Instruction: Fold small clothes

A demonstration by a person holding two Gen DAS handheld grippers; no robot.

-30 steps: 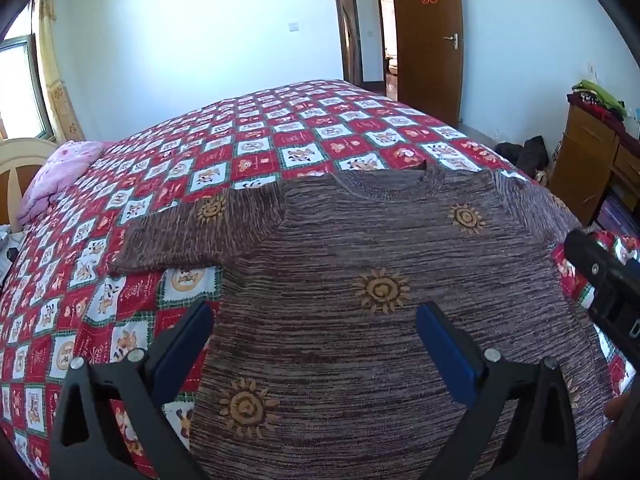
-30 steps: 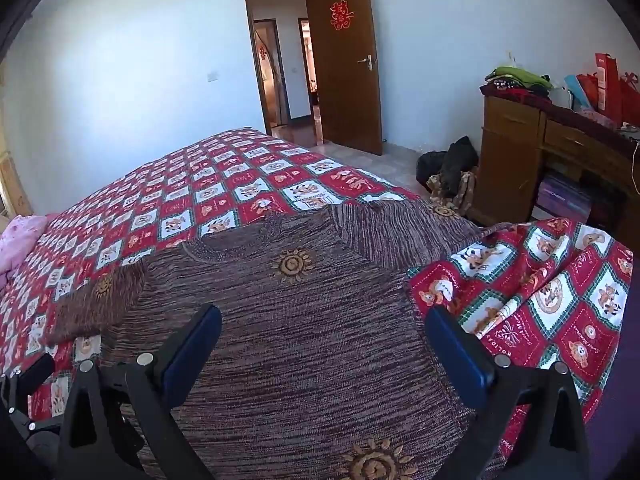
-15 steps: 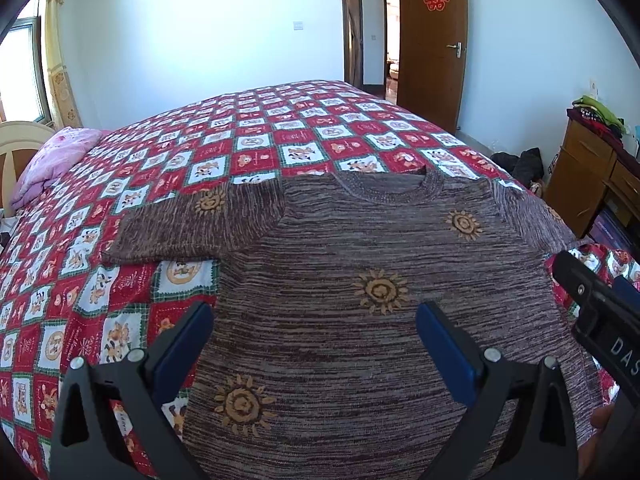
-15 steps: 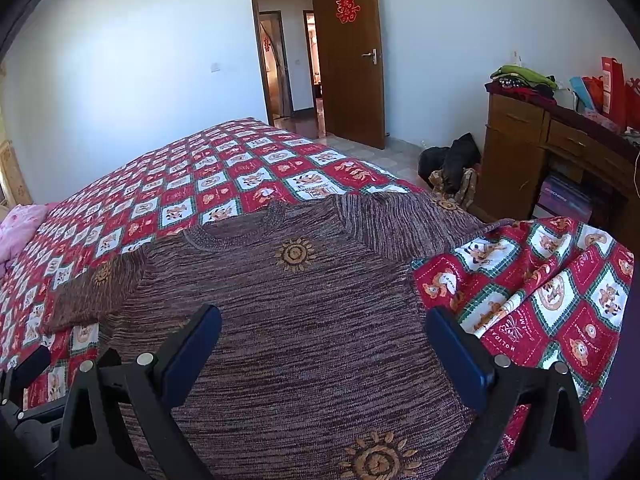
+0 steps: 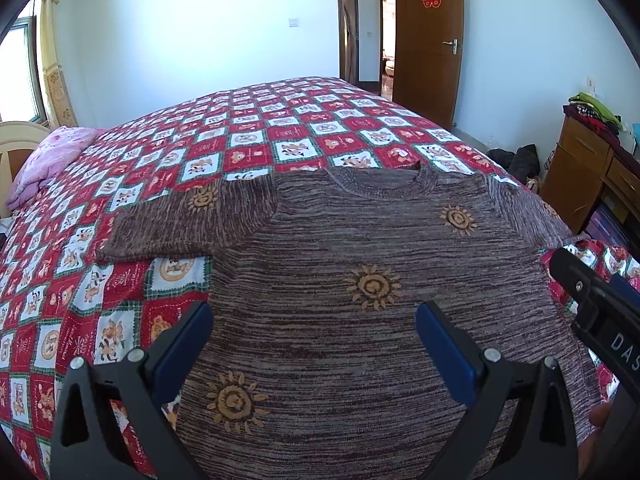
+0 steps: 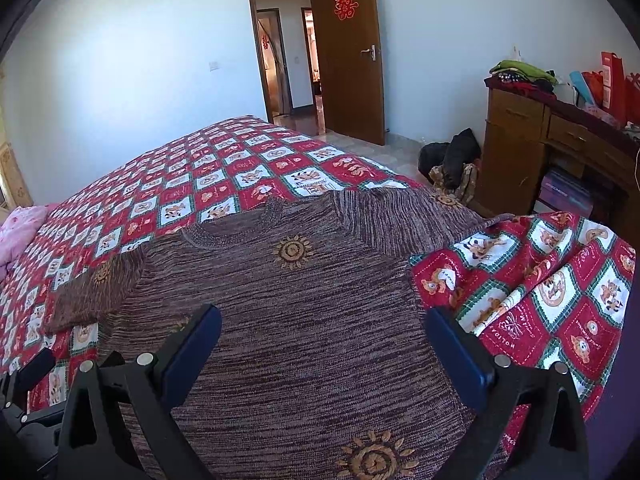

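Note:
A brown striped knit sweater (image 5: 360,248) with orange sun motifs lies flat, face up, on the red patchwork bedspread (image 5: 280,136), neck away from me. Its left sleeve (image 5: 180,224) lies spread out to the left; its right sleeve (image 6: 400,220) reaches the bed's edge. My left gripper (image 5: 314,340) is open and empty, above the sweater's lower left part. My right gripper (image 6: 322,344) is open and empty, above the sweater's lower right part. The right gripper's body (image 5: 596,312) shows at the right edge of the left wrist view.
A pink pillow (image 5: 52,160) lies at the far left of the bed. A wooden desk (image 6: 552,148) piled with clothes and bags stands at the right. Dark bags (image 6: 448,160) sit on the floor by the open door (image 6: 352,60).
Both grippers have drawn back and risen slightly, so more of the sweater and the room shows. The jaws stay open and the sweater has not moved.

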